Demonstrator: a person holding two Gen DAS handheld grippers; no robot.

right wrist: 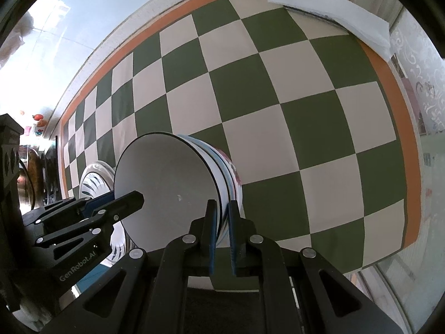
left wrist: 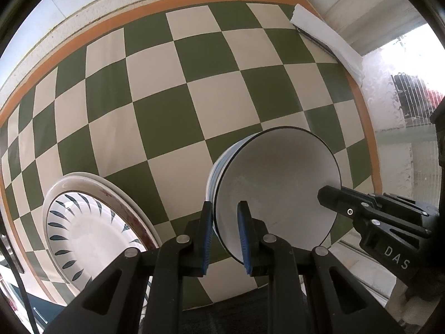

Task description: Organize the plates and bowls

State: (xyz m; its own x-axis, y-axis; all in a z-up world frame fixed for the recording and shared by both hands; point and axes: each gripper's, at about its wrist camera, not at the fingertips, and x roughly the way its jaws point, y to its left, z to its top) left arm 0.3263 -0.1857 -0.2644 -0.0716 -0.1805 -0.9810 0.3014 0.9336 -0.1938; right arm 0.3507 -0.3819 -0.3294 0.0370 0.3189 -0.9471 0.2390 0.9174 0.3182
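A stack of nested bowls [left wrist: 278, 189], the top one white with a thin black rim, is held between both grippers above the checked cloth. My left gripper [left wrist: 226, 217] is shut on the stack's left rim. My right gripper [right wrist: 222, 217] is shut on the opposite rim of the stack [right wrist: 167, 183]; it shows in the left wrist view [left wrist: 331, 194] at the bowl's right edge. A stack of plates [left wrist: 83, 222], the top one white with dark leaf marks, lies at the lower left; it also shows in the right wrist view [right wrist: 93, 178].
A green and cream checked tablecloth [left wrist: 194, 97] with an orange border covers the table. A folded white cloth [left wrist: 325, 36] lies at its far right corner; it also shows in the right wrist view [right wrist: 328, 8]. A glass pane or window stands to the right.
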